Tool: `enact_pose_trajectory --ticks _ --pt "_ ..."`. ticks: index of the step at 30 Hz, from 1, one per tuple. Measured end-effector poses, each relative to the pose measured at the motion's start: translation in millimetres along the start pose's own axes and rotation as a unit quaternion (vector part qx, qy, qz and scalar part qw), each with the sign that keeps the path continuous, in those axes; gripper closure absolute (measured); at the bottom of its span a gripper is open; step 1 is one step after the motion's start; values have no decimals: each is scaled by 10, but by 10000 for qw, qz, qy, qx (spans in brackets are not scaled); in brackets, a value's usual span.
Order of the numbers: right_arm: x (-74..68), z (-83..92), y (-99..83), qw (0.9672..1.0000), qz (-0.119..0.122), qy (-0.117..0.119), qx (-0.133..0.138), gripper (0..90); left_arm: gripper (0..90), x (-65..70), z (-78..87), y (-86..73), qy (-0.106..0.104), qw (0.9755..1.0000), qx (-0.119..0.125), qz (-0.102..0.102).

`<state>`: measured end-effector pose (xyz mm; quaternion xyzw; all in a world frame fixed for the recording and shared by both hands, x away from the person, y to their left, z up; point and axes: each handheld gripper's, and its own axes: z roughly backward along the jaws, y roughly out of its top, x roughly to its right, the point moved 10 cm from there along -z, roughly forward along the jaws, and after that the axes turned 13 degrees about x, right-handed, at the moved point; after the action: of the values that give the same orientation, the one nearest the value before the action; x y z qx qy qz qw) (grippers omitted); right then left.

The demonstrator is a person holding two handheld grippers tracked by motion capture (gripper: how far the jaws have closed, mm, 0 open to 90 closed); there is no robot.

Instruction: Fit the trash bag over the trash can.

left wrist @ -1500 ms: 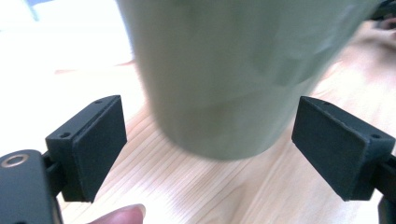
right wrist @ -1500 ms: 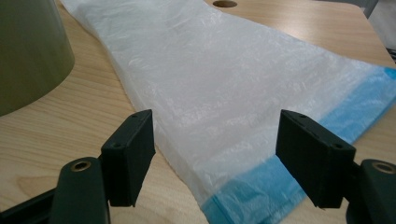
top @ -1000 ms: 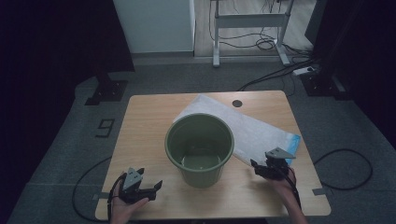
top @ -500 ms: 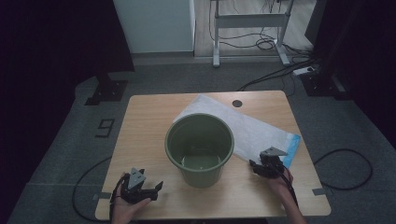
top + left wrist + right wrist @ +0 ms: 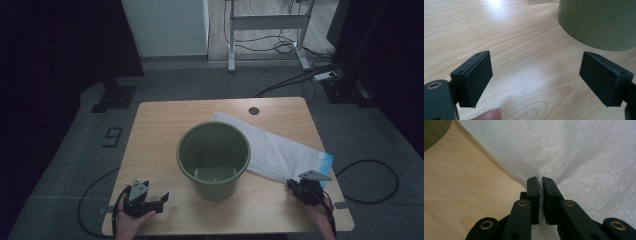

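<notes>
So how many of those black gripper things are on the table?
2. The left gripper hovers open at the table's near left corner; the right gripper at the near right has just closed, pinching the white plastic bag by the green bucket.

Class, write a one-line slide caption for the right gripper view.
Right gripper, its jaws just closed, pinches the edge of a thin white plastic bag lying on the light wooden table.
</notes>
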<state>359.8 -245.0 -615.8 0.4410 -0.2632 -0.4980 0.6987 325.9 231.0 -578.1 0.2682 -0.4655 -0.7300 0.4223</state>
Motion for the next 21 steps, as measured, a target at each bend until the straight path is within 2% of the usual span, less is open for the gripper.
enact_pose_trajectory --ticks 2,3,5,6,8,10,12,13,14,15,16,17,18,19,20,21 --pt "86 195 -102 9999 -132 -48 46 836 107 -7 7 3 -19 10000 17 1" --pt "86 195 -102 9999 -132 -48 46 836 107 -12 8 5 -33 10000 18 2" --pt "141 317 -162 9997 -179 -118 69 839 110 -19 -4 9 -73 10000 36 37" --pt "157 415 -203 9997 -197 -74 147 839 112 -16 -36 10 -122 9999 35 83" --pt "161 451 -217 9997 -183 -66 167 836 114 -13 -53 12 -127 9999 31 69" --pt "164 486 -221 9997 -124 -80 181 777 116 9 -83 24 -165 9998 33 46" --pt "152 488 -185 9994 -21 -200 284 618 116 28 -107 37 -196 9998 19 1" --pt "112 461 -122 9982 101 -336 478 497 117 37 -119 43 -207 9998 20 -6" --pt "65 430 -86 9977 93 -348 571 459 117 46 -140 49 -224 9997 8 -31" --pt "65 430 -86 9977 93 -348 571 459 118 46 -140 49 -224 9997 8 -31" --pt "-78 339 -10 9973 206 -226 665 423 119 49 -147 49 -229 9997 9 -28" --pt "-78 339 -10 9973 206 -226 665 423 119 51 -152 46 -227 9997 -3 -38" --pt "-143 287 37 9970 290 -223 682 410 120 52 -157 42 -222 9997 -13 -51" --pt "-211 232 89 9967 378 -192 699 395 121 55 -158 38 -225 9997 -23 -65" --pt "-347 108 199 9962 473 -70 726 386 121 65 -159 32 -227 9997 -35 -80" --pt "-347 108 199 9962 473 -70 726 386 122 65 -159 32 -227 9997 -35 -80"
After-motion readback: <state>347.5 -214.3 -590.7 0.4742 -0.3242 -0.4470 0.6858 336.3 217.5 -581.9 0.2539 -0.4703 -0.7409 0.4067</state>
